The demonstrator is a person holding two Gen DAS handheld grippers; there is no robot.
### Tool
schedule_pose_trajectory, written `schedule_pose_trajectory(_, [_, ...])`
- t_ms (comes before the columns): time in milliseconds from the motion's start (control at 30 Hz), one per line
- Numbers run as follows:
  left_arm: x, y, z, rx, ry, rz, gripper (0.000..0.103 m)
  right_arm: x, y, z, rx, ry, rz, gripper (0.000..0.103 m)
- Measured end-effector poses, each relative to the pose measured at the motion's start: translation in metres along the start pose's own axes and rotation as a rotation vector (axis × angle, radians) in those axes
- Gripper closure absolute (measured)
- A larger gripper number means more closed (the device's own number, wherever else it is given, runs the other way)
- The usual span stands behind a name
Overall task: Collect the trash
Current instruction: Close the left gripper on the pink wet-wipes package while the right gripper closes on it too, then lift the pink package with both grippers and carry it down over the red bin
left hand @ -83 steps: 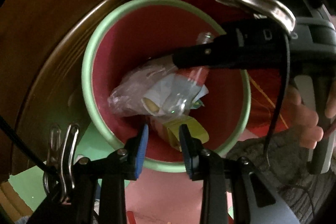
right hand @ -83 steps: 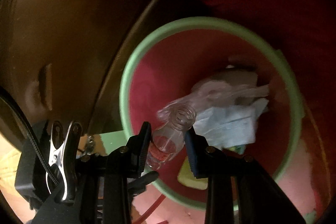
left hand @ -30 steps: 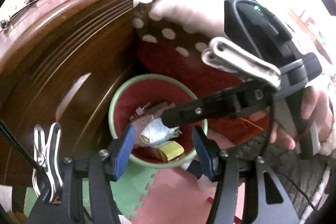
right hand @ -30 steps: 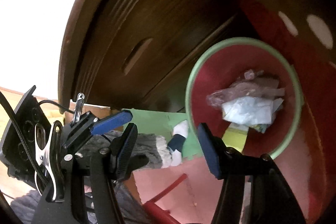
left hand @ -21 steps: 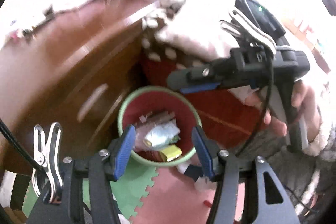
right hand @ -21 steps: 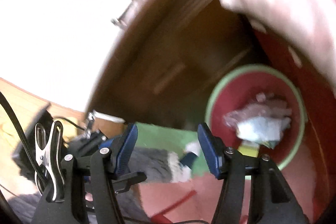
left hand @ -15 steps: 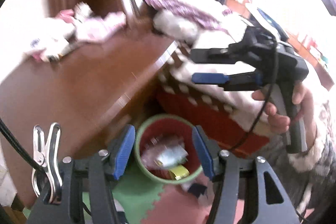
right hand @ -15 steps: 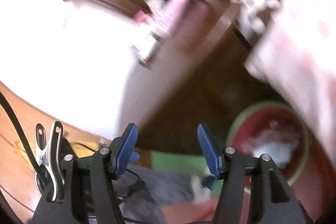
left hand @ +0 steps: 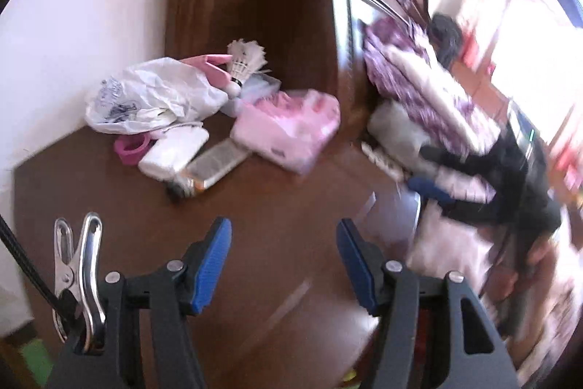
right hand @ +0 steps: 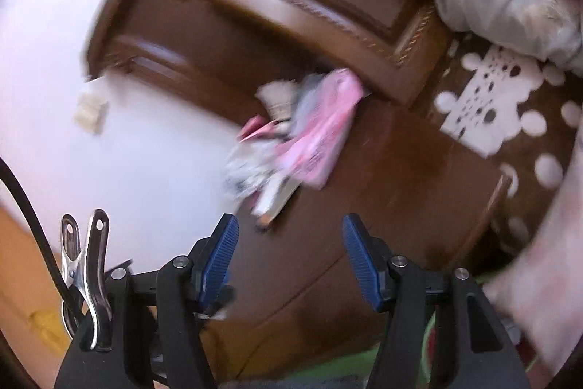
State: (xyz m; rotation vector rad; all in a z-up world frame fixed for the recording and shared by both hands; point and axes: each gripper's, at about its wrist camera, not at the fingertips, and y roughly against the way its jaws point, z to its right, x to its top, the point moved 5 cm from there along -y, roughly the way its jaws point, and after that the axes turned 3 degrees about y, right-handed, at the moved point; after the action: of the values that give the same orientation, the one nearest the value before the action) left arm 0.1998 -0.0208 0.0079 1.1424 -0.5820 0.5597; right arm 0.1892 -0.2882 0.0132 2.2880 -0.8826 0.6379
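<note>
Both views are smeared by motion, the right side of the left wrist view worst of all, where bedding and a dark shape run together. The dark wooden surface (left hand: 277,206) carries a heap of litter at its far left corner, against the white wall. From left to right lie a crumpled white plastic bag with dark print (left hand: 153,97), a small magenta ring-shaped thing (left hand: 129,146) half tucked under it, a white folded packet (left hand: 175,152), a flat pale rectangular packet (left hand: 216,164) whose long axis runs from the near left up to the far right, a white feathered shuttlecock (left hand: 244,64) standing with its feathers upward, and a soft pink plastic package (left hand: 288,130). What the small dark bit at the flat packet's near end is cannot be made out.

The left claw (left hand: 284,265) stands well short of the heap, toward the near edge, its blue-padded jaws apart with nothing between them. The heap lies ahead of it and to the left.

In the right wrist view the same heap is a blur, the pink package (right hand: 320,141) its clearest part. The right claw (right hand: 289,265) is spread about as wide and empty, and the litter sits just beyond its left finger. The bottom right corner is cut off by a pale blurred mass.
</note>
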Motion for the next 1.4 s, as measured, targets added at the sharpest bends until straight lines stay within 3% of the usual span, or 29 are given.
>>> schedule_pose_trajectory(133, [0.038,-0.036,-0.024,0.018,0.073,0.009,0.039,0.023,-0.028,0.013,-0.074,-0.002,0.023,0.042])
schedule_pose_trajectory(367, [0.085,-0.085,-0.045,0.066,0.165,0.056,0.039,0.051,-0.068,0.016,-0.082,0.019,0.103,0.042])
schedule_pose_trajectory(500, [0.097,-0.11,-0.044,0.092,0.163,0.05,0.039,0.06,-0.094,0.022,-0.092,-0.029,0.111,0.043])
schedule_pose_trajectory(600, [0.091,-0.125,-0.039,0.111,0.145,-0.002,0.04,0.064,-0.1,0.021,-0.127,-0.015,0.144,0.043])
schedule_pose_trajectory(667, [0.085,-0.133,-0.033,0.109,0.114,-0.023,0.063,0.066,-0.103,0.019,-0.156,0.021,0.156,0.043])
schedule_pose_trajectory(700, [0.083,-0.134,-0.032,0.098,0.113,-0.026,0.092,0.067,-0.105,0.019,-0.162,0.03,0.158,0.047])
schedule_pose_trajectory(800, [0.078,-0.125,-0.025,0.047,0.103,-0.006,0.099,0.064,-0.107,0.023,-0.128,0.001,0.145,0.095])
schedule_pose_trajectory(900, [0.075,-0.107,-0.016,0.037,0.069,0.038,0.101,0.059,-0.101,0.023,-0.112,-0.021,0.15,0.099])
schedule_pose_trajectory(1133, [0.07,-0.083,-0.003,-0.028,0.089,0.086,0.101,0.05,-0.076,-0.004,-0.095,0.094,0.197,0.099])
schedule_pose_trajectory(1400, [0.06,-0.06,0.024,-0.019,0.06,0.138,0.101,0.037,-0.042,-0.004,-0.085,0.116,0.215,0.099])
